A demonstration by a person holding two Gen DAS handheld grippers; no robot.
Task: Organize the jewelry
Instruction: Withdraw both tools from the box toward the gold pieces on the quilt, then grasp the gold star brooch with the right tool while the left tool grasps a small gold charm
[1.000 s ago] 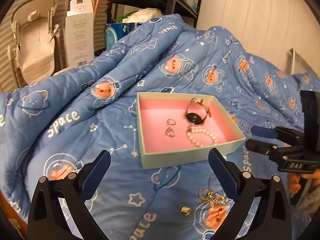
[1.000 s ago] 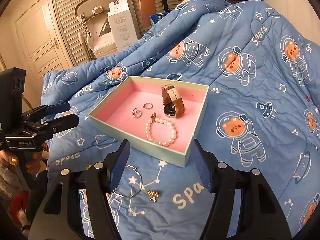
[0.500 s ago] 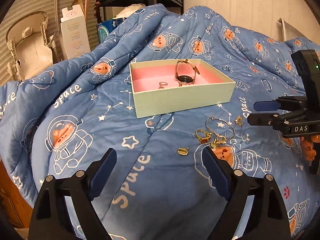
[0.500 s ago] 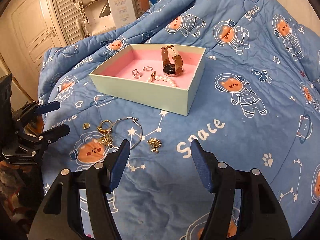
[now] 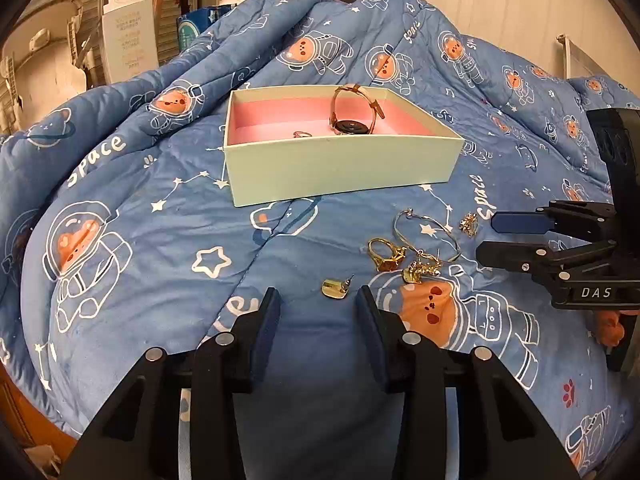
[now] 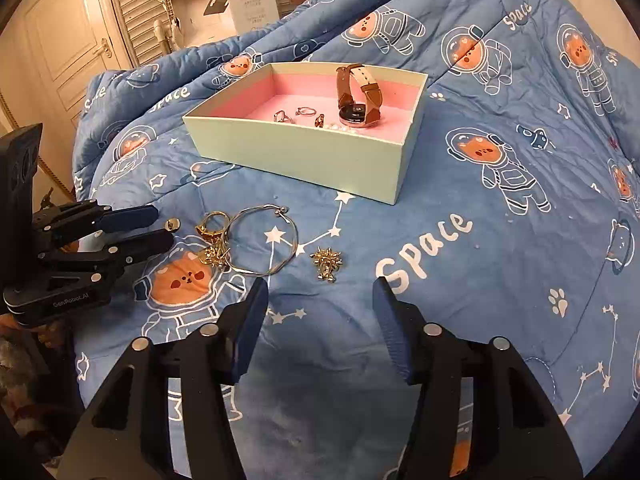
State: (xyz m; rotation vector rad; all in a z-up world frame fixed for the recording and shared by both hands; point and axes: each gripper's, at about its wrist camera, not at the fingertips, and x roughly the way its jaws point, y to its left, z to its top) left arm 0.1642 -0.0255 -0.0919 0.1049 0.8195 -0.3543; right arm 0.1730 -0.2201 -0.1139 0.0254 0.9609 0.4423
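My view shows a blue space-print quilt (image 5: pixel 168 240). On it sit a mint box (image 5: pixel 340 164), gold ring (image 5: pixel 386 254), bangle (image 6: pixel 266 240) and stud earring (image 5: pixel 335 289).

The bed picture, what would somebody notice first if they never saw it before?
Probably the pale green box with the pink inside, sitting on the blue space-bear quilt, with a brown-strapped watch standing up in it. Next, the gold jewelry scattered on the quilt in front: a thin bangle, a gold ring and a spiky gold charm, between the two open grippers.

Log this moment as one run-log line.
left hand-held gripper: open, near gold stud | right hand-held gripper: open, near gold charm | box: holds watch, rings
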